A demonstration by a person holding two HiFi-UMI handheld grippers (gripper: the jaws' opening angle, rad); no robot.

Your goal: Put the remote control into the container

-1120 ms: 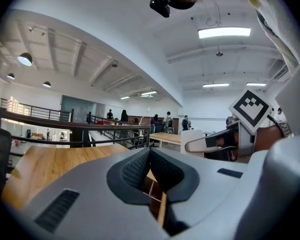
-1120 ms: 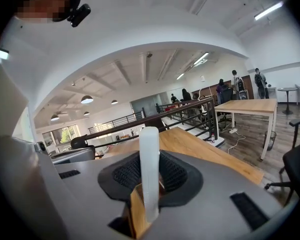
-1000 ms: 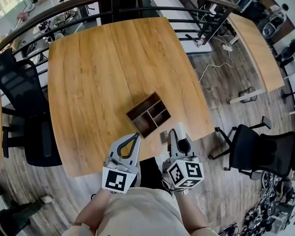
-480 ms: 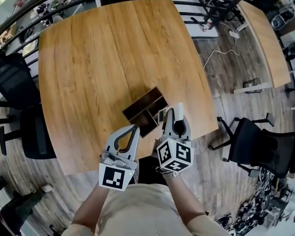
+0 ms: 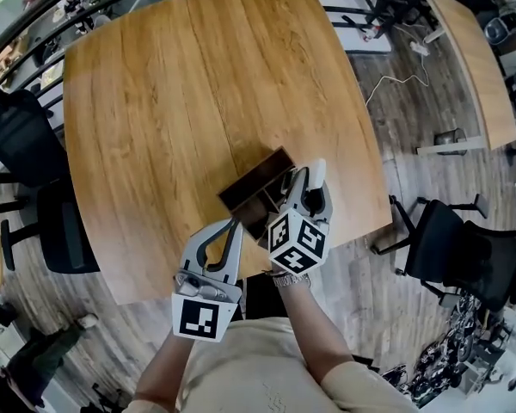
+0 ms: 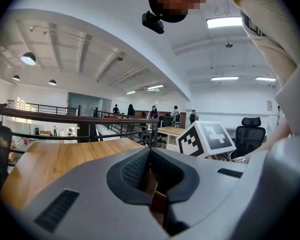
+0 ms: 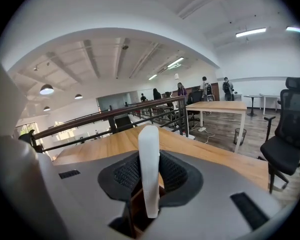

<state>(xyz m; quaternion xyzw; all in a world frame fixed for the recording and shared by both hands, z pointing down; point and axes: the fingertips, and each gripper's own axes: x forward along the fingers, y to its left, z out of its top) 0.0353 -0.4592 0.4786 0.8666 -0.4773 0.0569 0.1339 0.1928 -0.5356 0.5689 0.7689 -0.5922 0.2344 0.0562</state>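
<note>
With the slim white plastic remote control [image 7: 149,169] clamped upright in the jaws of the right gripper [image 5: 306,188], over the dark brown wooden divided container [image 5: 245,194], lowering it straight into one compartment seemed wise; the left gripper [image 5: 234,229] was closed, empty.

A light wooden table [image 5: 181,101] with plank grain fills the middle of the head view. Only one thing lies directly on it: a dark brown container [image 5: 249,192] divided into compartments. It sits toward the table's 5 o'clock area, near the edge closest to the person and askew to the table's edges.
</note>
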